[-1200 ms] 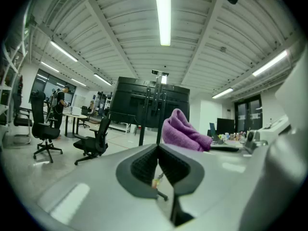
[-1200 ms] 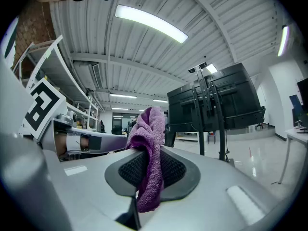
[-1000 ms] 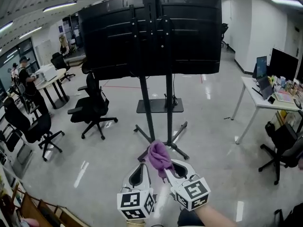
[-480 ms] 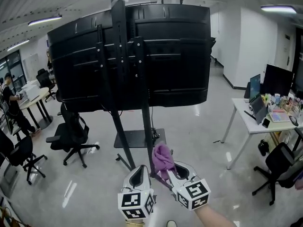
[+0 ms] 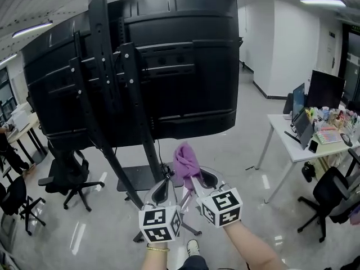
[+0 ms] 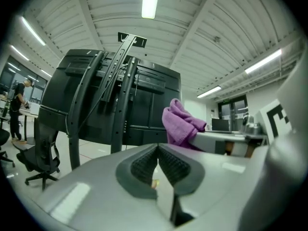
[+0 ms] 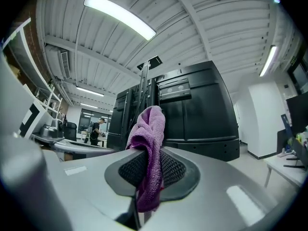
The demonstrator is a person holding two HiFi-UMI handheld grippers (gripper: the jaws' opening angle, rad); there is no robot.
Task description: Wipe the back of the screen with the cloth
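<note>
we are holding the purple cloth (image 5: 185, 160) clamped in the right gripper (image 5: 193, 179), below and short of the screen (image 5: 185, 66) rising ahead, the left gripper (image 5: 165, 182) closed empty alongside, no nearer.

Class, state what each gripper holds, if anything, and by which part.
The right gripper holds the purple cloth, pinched partway along: a bunch above the fingers, a tail below. The left gripper is shut, empty.

Right half of screen back (image 5: 191, 66) bare, reachable; mount rails (image 5: 102, 49), stand posts (image 5: 151, 156) bar left half; desk (image 5: 281, 133) well right.
</note>
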